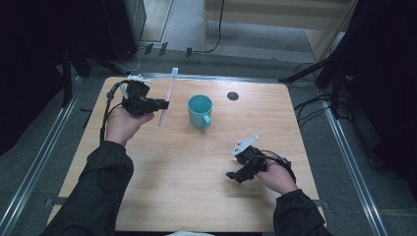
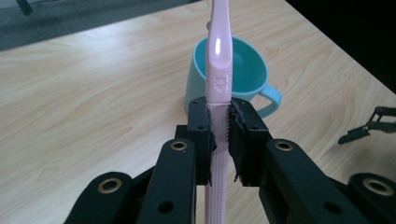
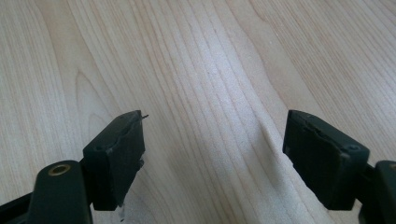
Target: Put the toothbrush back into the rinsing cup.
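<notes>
The person wears dark, loose long sleeves [image 1: 105, 182] that end at the wrists. Each hand-held gripper, left [image 1: 166, 103] and right [image 1: 230, 175], is black, with a thin black cable trailing from it and a pale grey three-cornered plate [image 1: 245, 144] on top. Up close, the jaws are flat black arms with brass-ringed holes [image 2: 179, 145] and ribbed black pads [image 2: 241, 140] with frayed edges.

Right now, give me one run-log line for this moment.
left gripper: shut on pink toothbrush, off the table | teal cup: upright, beside toothbrush | right gripper: jaws open, nothing between, over bare table
</notes>
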Available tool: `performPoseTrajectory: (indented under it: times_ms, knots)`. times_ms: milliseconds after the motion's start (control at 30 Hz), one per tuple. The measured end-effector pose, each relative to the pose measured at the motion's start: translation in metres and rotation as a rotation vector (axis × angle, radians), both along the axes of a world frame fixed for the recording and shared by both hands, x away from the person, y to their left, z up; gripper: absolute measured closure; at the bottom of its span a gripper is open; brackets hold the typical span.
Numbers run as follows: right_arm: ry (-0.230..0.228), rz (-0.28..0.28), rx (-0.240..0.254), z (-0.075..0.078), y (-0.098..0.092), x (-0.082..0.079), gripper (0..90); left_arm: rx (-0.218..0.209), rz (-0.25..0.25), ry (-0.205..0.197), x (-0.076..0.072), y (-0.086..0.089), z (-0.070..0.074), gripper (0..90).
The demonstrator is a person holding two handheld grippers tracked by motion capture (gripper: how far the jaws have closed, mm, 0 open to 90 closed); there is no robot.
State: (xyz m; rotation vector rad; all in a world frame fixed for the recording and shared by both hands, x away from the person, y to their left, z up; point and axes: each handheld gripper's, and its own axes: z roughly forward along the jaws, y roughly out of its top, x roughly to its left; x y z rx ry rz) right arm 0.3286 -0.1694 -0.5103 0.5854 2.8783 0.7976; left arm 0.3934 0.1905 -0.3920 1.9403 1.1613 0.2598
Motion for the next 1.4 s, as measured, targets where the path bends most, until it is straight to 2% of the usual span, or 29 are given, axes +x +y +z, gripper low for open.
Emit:
performPoseTrajectory:
  times_ms: [167, 300, 400, 767, 967, 1100, 1400]
  knots:
    - [0.0, -0.002, 0.001, 0.0, 0.0, 0.0, 20.7, -0.03, 0.031, -0.055, 0.001, -0.008, 0.007, 79.7]
    - [-0.002, -0.002, 0.002, 0.001, 0.0, 0.0, 20.7, -0.03, 0.038, -0.076, 0.003, -0.014, 0.011, 79.7]
    - [-0.004, -0.003, -0.002, 0.0, 0.0, -0.001, 20.7, -0.009, 0.048, -0.103, 0.005, -0.019, 0.014, 79.7]
    - [-0.005, -0.006, 0.006, 0.001, -0.001, 0.0, 20.7, -0.023, 0.057, -0.15, 0.015, -0.036, 0.018, 79.7]
    - [-0.002, -0.009, 0.008, 0.001, -0.001, 0.0, 20.7, -0.029, 0.063, -0.162, 0.022, -0.047, 0.017, 79.7]
    - [-0.003, -0.009, 0.011, 0.001, -0.001, 0.0, 20.7, -0.05, 0.063, -0.159, 0.027, -0.053, 0.015, 79.7]
    - [-0.005, -0.01, 0.015, 0.002, -0.002, 0.0, 20.7, -0.038, 0.068, -0.164, 0.04, -0.066, 0.012, 79.7]
